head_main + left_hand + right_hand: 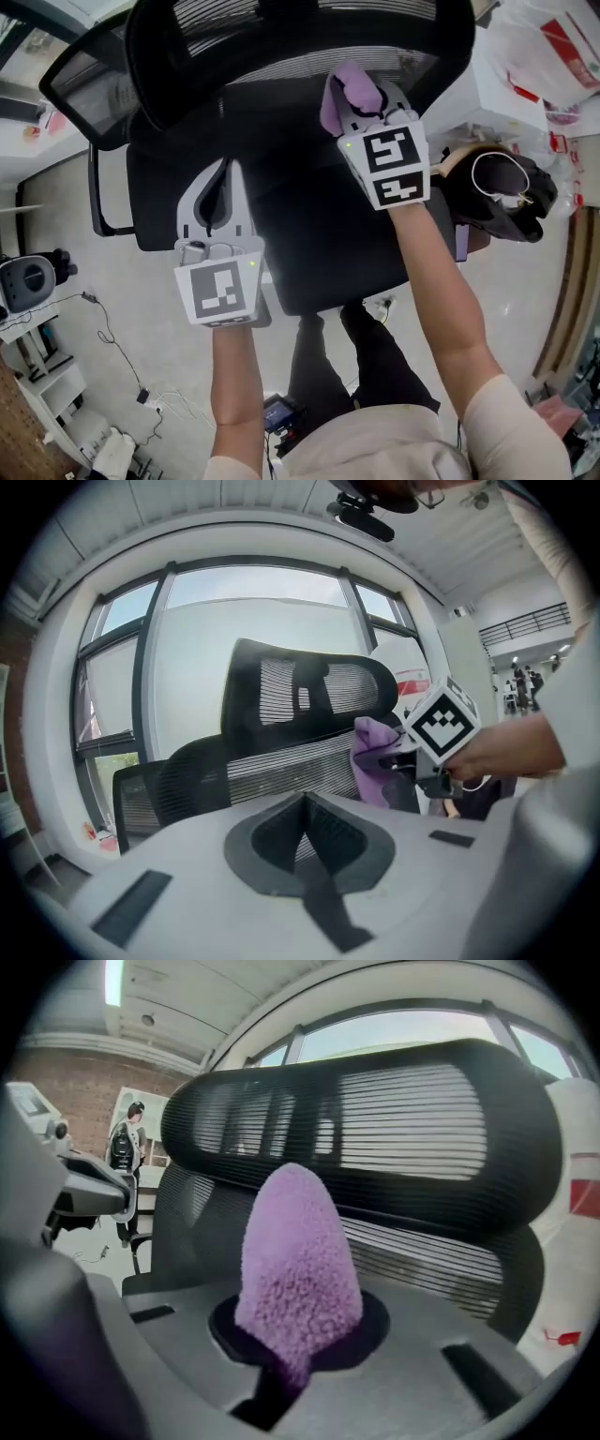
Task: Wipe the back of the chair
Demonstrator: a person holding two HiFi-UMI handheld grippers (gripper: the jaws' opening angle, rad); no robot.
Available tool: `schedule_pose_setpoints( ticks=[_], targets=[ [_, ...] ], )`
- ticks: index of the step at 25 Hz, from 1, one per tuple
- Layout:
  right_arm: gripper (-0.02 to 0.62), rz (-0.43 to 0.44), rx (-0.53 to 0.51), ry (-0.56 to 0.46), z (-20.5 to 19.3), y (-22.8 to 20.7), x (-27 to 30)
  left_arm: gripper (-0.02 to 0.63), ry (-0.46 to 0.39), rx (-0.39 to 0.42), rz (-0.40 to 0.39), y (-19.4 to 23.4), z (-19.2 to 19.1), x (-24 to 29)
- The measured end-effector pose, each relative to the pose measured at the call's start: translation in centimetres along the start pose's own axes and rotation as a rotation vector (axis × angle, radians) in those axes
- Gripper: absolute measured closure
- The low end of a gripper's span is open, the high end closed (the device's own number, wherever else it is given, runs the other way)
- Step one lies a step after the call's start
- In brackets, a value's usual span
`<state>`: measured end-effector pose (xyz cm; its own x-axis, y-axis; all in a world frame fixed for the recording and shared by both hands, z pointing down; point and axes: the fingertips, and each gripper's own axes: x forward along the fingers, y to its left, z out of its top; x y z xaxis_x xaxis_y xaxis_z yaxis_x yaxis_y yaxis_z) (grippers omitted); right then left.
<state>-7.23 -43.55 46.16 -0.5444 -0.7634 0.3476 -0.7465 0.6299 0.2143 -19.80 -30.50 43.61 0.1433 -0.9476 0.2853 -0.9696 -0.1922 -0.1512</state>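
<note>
A black office chair stands in front of me, its seat [319, 216] below both grippers. The mesh backrest [281, 66] and headrest [375, 1129] rise beyond them. My right gripper [361, 101] is shut on a fluffy purple cloth [349, 89], held just in front of the upper backrest mesh [431, 1255]. The cloth [300, 1260] bulges out between the jaws, and I cannot tell whether it touches the mesh. My left gripper [222, 192] hangs over the seat's left part, shut with nothing in it. Its view shows the backrest [281, 766] and the cloth [375, 757].
A mesh armrest [80, 80] sticks out at the chair's left. A black bag with a white cord [502, 192] lies at the right, with white plastic bags [553, 47] behind it. Cables [141, 375] trail over the floor at lower left. Large windows [253, 630] stand behind the chair.
</note>
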Motion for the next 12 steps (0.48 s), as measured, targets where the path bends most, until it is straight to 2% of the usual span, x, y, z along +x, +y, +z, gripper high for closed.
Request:
schedule_pose_setpoints(
  ticks=[2, 7, 12],
  targets=[
    [0.574, 0.060, -0.015, -0.018, 1.5, 4.4, 1.4, 0.600, 0.005, -0.009, 0.024, 1.8, -0.7, -1.0],
    [0.574, 0.199, -0.074, -0.054, 4.5, 14.0, 3.9, 0.600, -0.056, -0.013, 0.105, 6.1, -2.0, -3.1],
    [0.574, 0.297, -0.149, -0.055, 5.5, 19.4, 4.5, 0.600, -0.024, -0.054, 0.147, 7.9, -3.3, -4.4]
  ],
)
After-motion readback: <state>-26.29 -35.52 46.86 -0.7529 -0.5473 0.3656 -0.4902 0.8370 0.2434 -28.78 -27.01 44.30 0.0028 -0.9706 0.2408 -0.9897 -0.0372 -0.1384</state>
